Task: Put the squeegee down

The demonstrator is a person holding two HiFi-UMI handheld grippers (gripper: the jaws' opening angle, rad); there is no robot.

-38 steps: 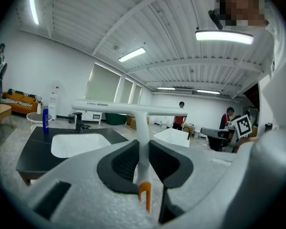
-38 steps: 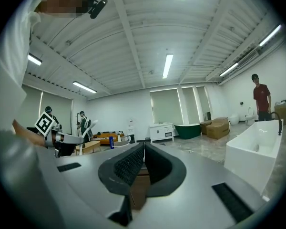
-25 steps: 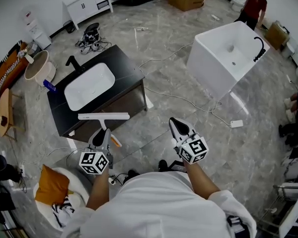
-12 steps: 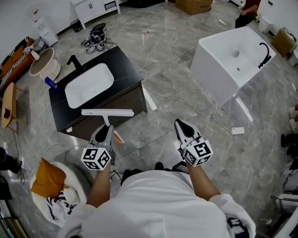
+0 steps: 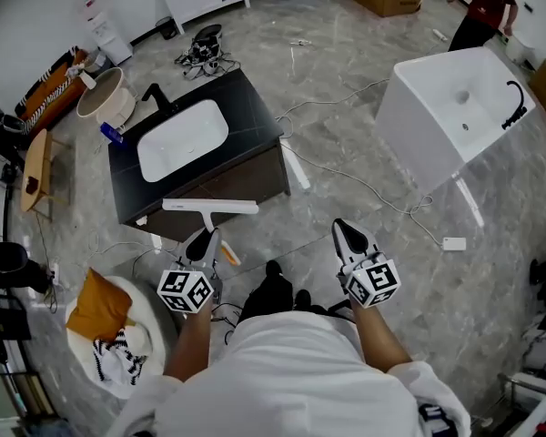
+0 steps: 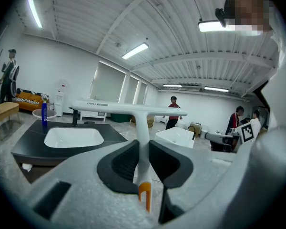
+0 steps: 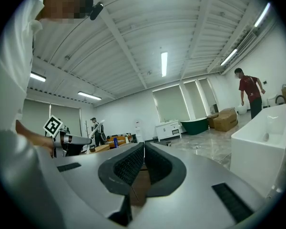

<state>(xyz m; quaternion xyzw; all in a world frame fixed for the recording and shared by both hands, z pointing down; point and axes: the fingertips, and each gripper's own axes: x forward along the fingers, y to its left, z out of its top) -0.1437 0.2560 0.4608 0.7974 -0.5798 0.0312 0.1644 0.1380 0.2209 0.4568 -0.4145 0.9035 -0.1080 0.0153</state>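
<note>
My left gripper (image 5: 206,240) is shut on the white squeegee (image 5: 210,208), holding its handle with the orange end (image 5: 229,255) sticking out toward me. The squeegee's long blade (image 6: 128,109) stands crosswise above the jaws in the left gripper view, its stem (image 6: 142,144) pinched between the dark pads. It hangs in the air in front of the black vanity (image 5: 256,127) with its white basin (image 5: 182,138). My right gripper (image 5: 348,235) is shut with nothing in it, held out over the floor to the right; its jaws (image 7: 143,163) meet.
A white freestanding tub (image 5: 455,116) stands at the right, with a person in red (image 5: 480,7) behind it. Cables (image 5: 346,185) trail over the grey floor. A blue bottle (image 5: 112,134) and black tap (image 5: 156,95) sit on the vanity. A round seat with an orange cushion (image 5: 98,306) is at lower left.
The whole view has shifted: the vanity and tub have slid up and to the right. Both grippers keep their hold and pose, the squeegee still gripped in the left.
</note>
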